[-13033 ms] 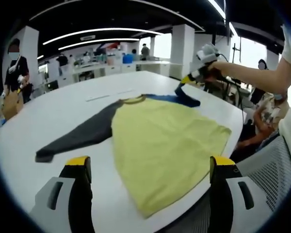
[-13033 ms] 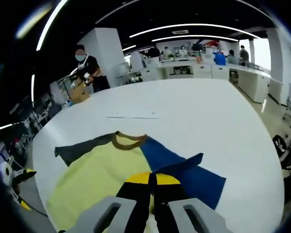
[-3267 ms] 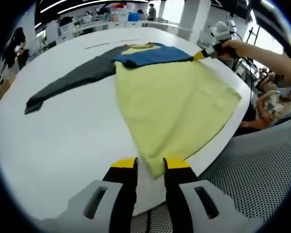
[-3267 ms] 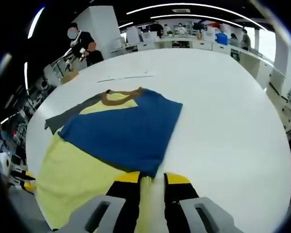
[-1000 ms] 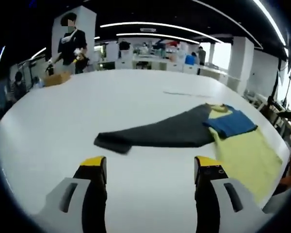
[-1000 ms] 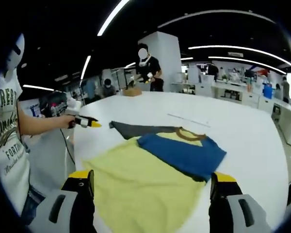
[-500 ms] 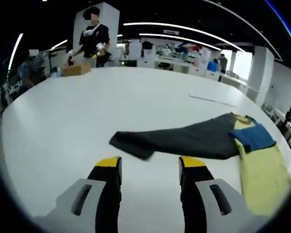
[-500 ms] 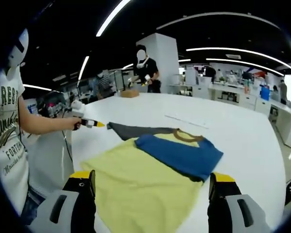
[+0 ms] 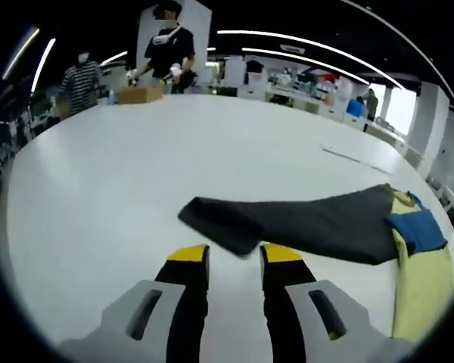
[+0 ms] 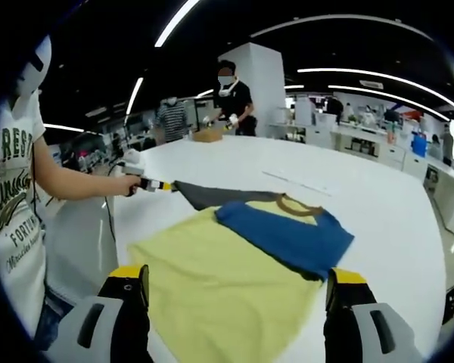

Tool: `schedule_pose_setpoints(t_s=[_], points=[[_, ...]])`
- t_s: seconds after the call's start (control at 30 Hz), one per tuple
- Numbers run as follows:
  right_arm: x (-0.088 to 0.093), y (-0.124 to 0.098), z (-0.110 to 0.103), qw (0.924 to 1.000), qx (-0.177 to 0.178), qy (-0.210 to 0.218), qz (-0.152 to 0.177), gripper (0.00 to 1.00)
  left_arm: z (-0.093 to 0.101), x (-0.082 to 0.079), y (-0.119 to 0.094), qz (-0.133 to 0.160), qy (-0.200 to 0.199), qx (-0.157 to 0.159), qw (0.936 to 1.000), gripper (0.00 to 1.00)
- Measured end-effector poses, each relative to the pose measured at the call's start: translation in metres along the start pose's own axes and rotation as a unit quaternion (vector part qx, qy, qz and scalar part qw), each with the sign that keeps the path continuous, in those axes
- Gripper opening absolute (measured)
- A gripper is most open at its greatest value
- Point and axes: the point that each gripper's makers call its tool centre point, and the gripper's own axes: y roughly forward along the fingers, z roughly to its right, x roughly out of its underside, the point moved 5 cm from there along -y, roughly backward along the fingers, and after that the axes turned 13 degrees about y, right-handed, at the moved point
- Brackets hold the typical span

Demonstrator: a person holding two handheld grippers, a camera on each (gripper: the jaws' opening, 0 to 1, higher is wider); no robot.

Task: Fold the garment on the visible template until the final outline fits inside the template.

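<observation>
The long-sleeved shirt (image 10: 242,265) lies flat on the round white table (image 9: 98,174), yellow body toward the right gripper view's camera, brown collar at twelve o'clock of the body; the blue sleeve (image 10: 287,238) is already folded across the chest, so one side looks done. The dark grey sleeve (image 9: 303,223) is stretched out flat on the tabletop, cuff pointing to about nine o'clock in the left gripper view; that fold is yet to come, and the body folds after it, I'd judge. The left gripper (image 9: 233,255) is right at that cuff, yellow tips narrowed to a slim gap with the cuff's edge just at the tips; whether cloth is pinched, I cannot tell. The right gripper (image 10: 233,283) hangs over the yellow hem, jaws spread wide, holding nothing. No template outline can be made out under the cloth; a thin pale strip (image 9: 356,153) lies well beyond the collar. Bystanders stand past the far edge.
</observation>
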Motion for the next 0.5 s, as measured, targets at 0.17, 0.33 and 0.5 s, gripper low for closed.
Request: schedule_pose_setpoints(t_s=[0.17, 0.33, 0.5], points=[[0.0, 0.002, 0.0, 1.0, 0.0, -0.002, -0.001, 0.96, 0.002, 0.001, 0.009, -0.011, -0.002, -0.005, 0.9999, 0.18], [0.001, 0.002, 0.002, 1.0, 0.007, -0.002, -0.002, 0.96, 0.002, 0.004, 0.015, -0.02, 0.007, -0.009, 0.9997, 0.16], [0.006, 0.001, 0.005, 0.9998, 0.012, -0.008, -0.013, 0.96, 0.002, 0.004, 0.017, -0.017, 0.001, -0.018, 0.9997, 0.14]])
